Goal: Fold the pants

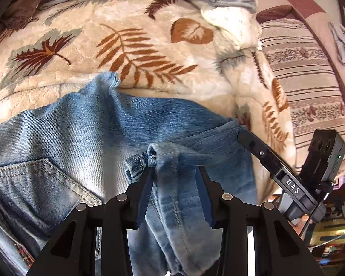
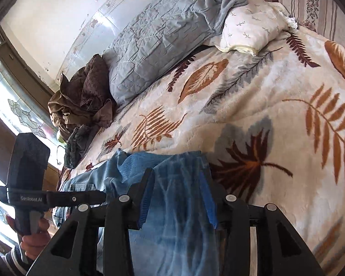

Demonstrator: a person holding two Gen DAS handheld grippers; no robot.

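Observation:
Blue jeans (image 1: 99, 124) lie on a cream leaf-print blanket (image 1: 131, 46), back pocket (image 1: 34, 179) at lower left. My left gripper (image 1: 174, 172) is open; a bunched hem of a jeans leg (image 1: 158, 154) sits between its fingers, not pinched. The right gripper's body (image 1: 276, 168) shows at the right, its tip at the jeans' edge. In the right wrist view my right gripper (image 2: 177, 179) is open over blue denim (image 2: 177, 218) that lies between its fingers. The left gripper (image 2: 46, 197) shows at the left, held by a hand (image 2: 32, 237).
A grey quilted pillow (image 2: 154, 39) and a white floral pillow (image 2: 253, 30) lie at the head of the bed. A brown garment pile (image 2: 80, 101) sits by the window. A striped sheet (image 1: 306, 80) covers the bed's right side. A room floor shows beyond the bed edge (image 1: 329, 241).

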